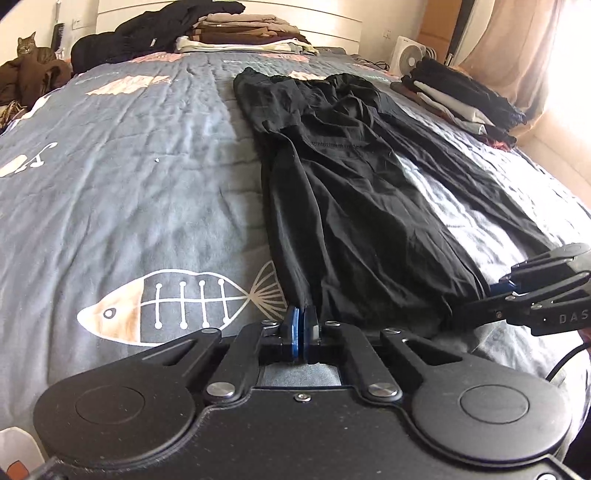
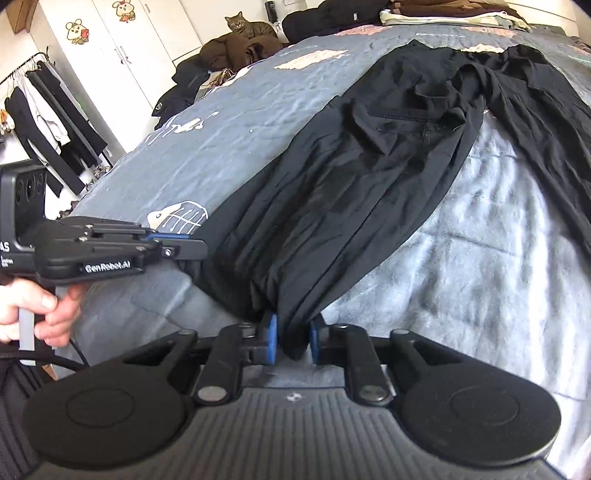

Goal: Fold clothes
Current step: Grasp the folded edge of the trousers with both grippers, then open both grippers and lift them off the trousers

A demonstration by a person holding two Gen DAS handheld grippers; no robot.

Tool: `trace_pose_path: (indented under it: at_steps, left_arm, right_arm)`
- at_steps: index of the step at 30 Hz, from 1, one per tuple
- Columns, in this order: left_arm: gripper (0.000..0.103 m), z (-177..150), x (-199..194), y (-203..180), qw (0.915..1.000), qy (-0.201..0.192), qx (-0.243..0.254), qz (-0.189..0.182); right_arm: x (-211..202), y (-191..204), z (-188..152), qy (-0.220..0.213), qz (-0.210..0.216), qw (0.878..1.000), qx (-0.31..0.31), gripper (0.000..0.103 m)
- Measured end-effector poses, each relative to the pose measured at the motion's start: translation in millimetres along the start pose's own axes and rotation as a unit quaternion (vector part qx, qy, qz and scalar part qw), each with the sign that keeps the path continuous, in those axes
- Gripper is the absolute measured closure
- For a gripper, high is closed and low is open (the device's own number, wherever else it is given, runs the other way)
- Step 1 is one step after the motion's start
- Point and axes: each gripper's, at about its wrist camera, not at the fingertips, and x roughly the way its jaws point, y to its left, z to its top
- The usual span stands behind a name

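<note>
Black trousers [image 1: 354,192] flat on bed [image 1: 147,184], left gripper [image 1: 302,325] and right gripper [image 2: 293,338] each clamping 1 hem corner

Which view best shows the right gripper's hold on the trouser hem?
The right wrist view: the right gripper has bunched hem of the black trousers between its blue pads. The left wrist view shows that gripper only side-on at the frame edge.

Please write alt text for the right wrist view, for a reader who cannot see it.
The right gripper pinches the bunched hem of black trousers spread up a grey fish-print bedspread. The left gripper, held in a hand, meets the same hem from the left. A tabby cat sits beyond the bed.
</note>
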Motion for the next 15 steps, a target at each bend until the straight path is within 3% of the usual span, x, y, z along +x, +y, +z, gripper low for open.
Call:
trace_pose_path:
  at_steps: [4,9,13,15]
  left_arm:
    - [0.101,4,-6,-1,1.0,-0.001,0.008,0.006]
    - [0.102,4,-7,6,0.9992,0.006,0.016,0.036]
    - [0.101,3,-7,10,0.9987,0.021,0.024,0.039]
    - [0.099,3,-12,9,0.999,0.021,0.025,0.029]
  right_arm:
    - [-9,1,2,0.003,-0.014,1.0,-0.021,0.092]
    - [-10,4,2,0.039,-0.034,0.996,-0.068,0.092]
    - [-16,1,2,0.065,-0.034,0.994,-0.084,0.087]
    - [-25,-4,5,0.05,-0.027,0.996,-0.067,0.077]
